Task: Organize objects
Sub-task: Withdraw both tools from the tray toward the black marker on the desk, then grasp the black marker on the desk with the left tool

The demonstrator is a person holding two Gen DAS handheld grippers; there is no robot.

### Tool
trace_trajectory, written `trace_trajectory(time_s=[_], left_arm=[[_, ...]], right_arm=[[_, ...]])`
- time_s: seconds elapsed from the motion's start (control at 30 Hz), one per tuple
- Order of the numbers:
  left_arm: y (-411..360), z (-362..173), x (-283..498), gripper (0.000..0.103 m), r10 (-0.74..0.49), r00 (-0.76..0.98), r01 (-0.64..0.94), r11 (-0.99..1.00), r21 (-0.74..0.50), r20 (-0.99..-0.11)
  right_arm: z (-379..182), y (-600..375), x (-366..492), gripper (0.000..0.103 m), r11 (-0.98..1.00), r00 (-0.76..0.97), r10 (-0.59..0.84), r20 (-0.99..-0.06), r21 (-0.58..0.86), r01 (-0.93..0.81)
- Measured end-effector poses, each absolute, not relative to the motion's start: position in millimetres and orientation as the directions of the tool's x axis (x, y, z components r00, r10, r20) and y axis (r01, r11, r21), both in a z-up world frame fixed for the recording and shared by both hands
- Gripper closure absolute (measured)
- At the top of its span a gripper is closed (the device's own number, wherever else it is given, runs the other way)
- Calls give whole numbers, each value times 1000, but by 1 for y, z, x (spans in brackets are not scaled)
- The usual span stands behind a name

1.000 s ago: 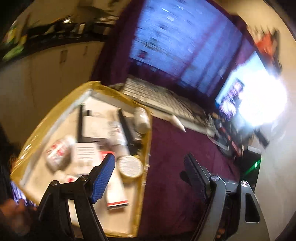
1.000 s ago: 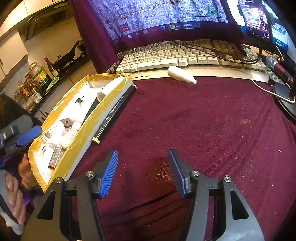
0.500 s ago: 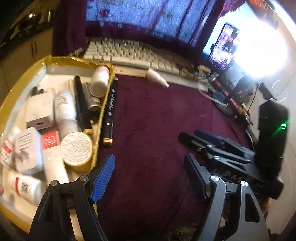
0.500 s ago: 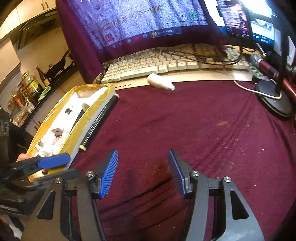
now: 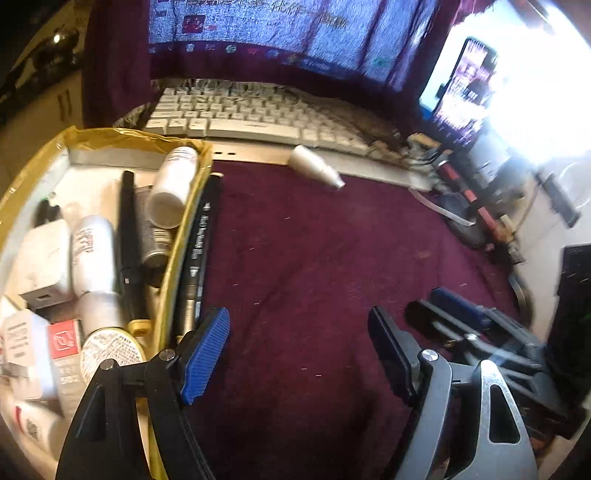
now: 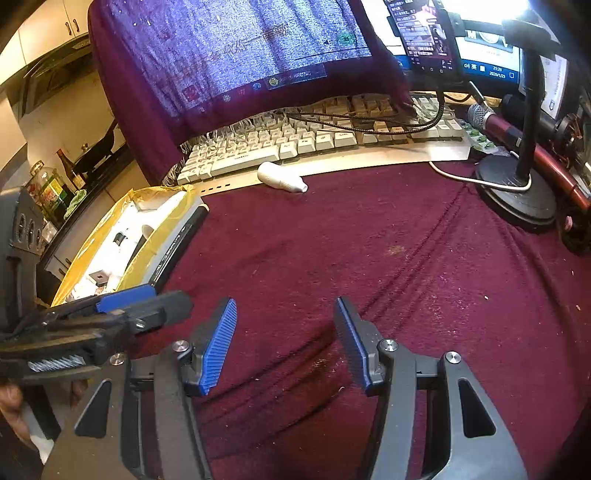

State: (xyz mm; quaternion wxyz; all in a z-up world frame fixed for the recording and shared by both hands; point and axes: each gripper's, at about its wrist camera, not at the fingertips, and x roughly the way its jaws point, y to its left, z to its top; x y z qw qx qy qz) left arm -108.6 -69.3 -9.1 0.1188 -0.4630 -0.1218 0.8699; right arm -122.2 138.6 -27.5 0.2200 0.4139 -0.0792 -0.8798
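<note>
My left claw point(image 5: 299, 354) hangs spread and empty over the maroon cloth point(image 5: 314, 266) covering the worktop, its blue-padded finger close to the near corner of the yellow-edged tray point(image 5: 173, 258). My right claw point(image 6: 284, 343) is likewise spread wide with nothing between its pads, low over bare cloth toward the near edge of the worktop; from its camera the left claw reaches in from the left, just in front of the tray.

The tray sits at the left side of the worktop and is crowded: a white bottle point(image 5: 173, 184) leaning at its far right corner, a black pen point(image 5: 128, 236) lying lengthwise, a white tube point(image 5: 92, 254) beside a white charger block point(image 5: 44, 258), a round tin point(image 5: 110, 354) at the near end and a red-labelled box point(image 5: 64, 341) next to it (labels too blurred to read).

A black marker point(image 5: 201, 240) lies on the cloth outside the tray, pressed along its right wall. A small white bottle point(image 6: 282, 178) lies on its side well apart from the tray, at the front edge of the pale keyboard point(image 6: 295, 144), cap pointing right. A maroon cloth also drapes the monitor point(image 6: 240, 55) behind the keyboard. On the right stand a phone point(image 6: 424, 33) on a mount, a microphone point(image 6: 495, 123) and a round black stand base point(image 6: 517, 199).
</note>
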Motion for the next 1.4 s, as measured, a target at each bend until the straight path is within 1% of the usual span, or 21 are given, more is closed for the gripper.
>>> trace_trajectory(time_s=[0.07, 0.17, 0.23, 0.3, 0.37, 0.47, 0.6, 0.73, 0.8, 0.93, 0.97, 1.0, 1.03, 1.1, 1.2, 1.23, 1.27, 1.3, 1.33, 1.37, 1.4], left_arm=[[-77, -6, -104, 31, 336, -554, -75, -932, -356, -762], [-82, 3, -96, 31, 276, -588, -41, -949, -313, -760], [-82, 3, -96, 31, 218, -576, -10, -965, -261, -787], [-82, 3, -95, 31, 205, -561, -10, -970, -241, -802], [-77, 3, -91, 31, 160, -554, -9, -982, -187, -817], [-69, 2, -89, 41, 76, -551, -17, -997, -80, -831], [-71, 2, -93, 41, 81, -545, -3, -996, -94, -834], [-62, 1, -107, 39, 37, -522, 8, -999, -48, -852], [-57, 0, -114, 35, 15, -506, 7, -1000, -21, -863], [-56, -1, -125, 31, -4, -496, 19, -1000, -6, -869], [-57, -3, -129, 27, -24, -493, 32, -999, 9, -870], [-59, -4, -132, 24, -38, -491, 46, -999, 18, -870], [-62, -6, -136, 24, -37, -485, 52, -999, 14, -874], [-75, -19, -147, 24, 41, -412, 69, -995, -76, -910], [-84, -25, -146, 25, 57, -431, 70, -993, -97, -901], [-86, -24, -145, 27, 65, -445, 66, -992, -105, -893], [-88, -24, -143, 30, 69, -460, 66, -992, -112, -885], [-90, -25, -143, 39, 69, -464, 71, -991, -114, -883], [-93, -26, -144, 46, 77, -468, 74, -989, -126, -880], [-97, -29, -146, 58, 81, -469, 83, -987, -136, -879], [-99, -30, -147, 66, 72, -471, 92, -987, -130, -879]], right_arm=[[-29, 139, -122, 49, -888, -556, -458, -694, 329, 321], [-29, 137, -121, 49, -886, -552, -461, -695, 330, 325], [-29, 134, -120, 49, -885, -550, -463, -696, 325, 334], [-29, 132, -118, 49, -884, -548, -463, -697, 317, 344], [-28, 131, -117, 49, -883, -547, -464, -697, 314, 350], [-28, 131, -116, 49, -883, -548, -464, -696, 313, 350], [-28, 132, -116, 49, -883, -548, -465, -695, 317, 347], [-24, 134, -115, 49, -883, -554, -465, -690, 317, 347], [-23, 135, -114, 49, -882, -556, -467, -688, 319, 346], [-22, 136, -113, 49, -881, -555, -470, -686, 321, 348], [-22, 136, -113, 49, -880, -555, -472, -685, 324, 348], [-22, 136, -113, 49, -879, -555, -473, -684, 324, 350], [-21, 137, -113, 49, -879, -555, -474, -684, 324, 351], [-21, 137, -114, 49, -878, -556, -474, -682, 326, 349], [-22, 139, -116, 49, -878, -555, -476, -682, 332, 345], [-23, 139, -117, 49, -878, -552, -476, -684, 334, 343], [-24, 138, -117, 49, -878, -549, -477, -686, 335, 343], [-25, 138, -118, 49, -877, -547, -478, -688, 336, 344], [-25, 136, -118, 49, -876, -544, -479, -688, 335, 347], [-25, 135, -117, 49, -875, -543, -481, -689, 333, 352], [-25, 133, -117, 49, -874, -543, -482, -687, 330, 357]])
